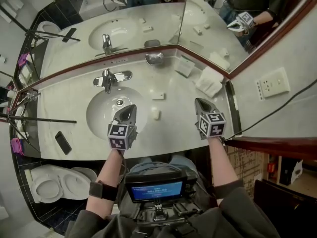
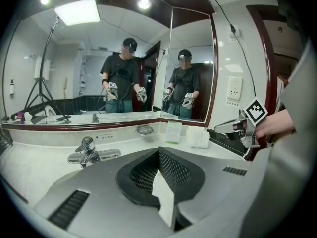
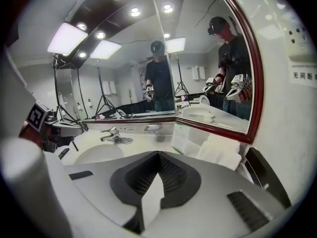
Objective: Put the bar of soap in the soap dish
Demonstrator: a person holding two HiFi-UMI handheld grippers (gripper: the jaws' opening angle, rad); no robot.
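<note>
On the counter [image 1: 178,128], right of the basin [image 1: 99,114]: two small white pieces.
Bar of soap [image 1: 155,114]: apparently the rounded piece at the basin's rim; the squarish piece [image 1: 158,96] lies just behind it.
Soap dish [image 1: 154,58]: one, chrome, under the mirror [image 1: 148,14], well apart from both pieces.
Tap [image 1: 108,78]: one.
Left gripper [image 1: 131,107]: jaws together, nothing between, over the basin's rim.
Right gripper [image 1: 198,101]: jaws together, empty, above bare counter.
</note>
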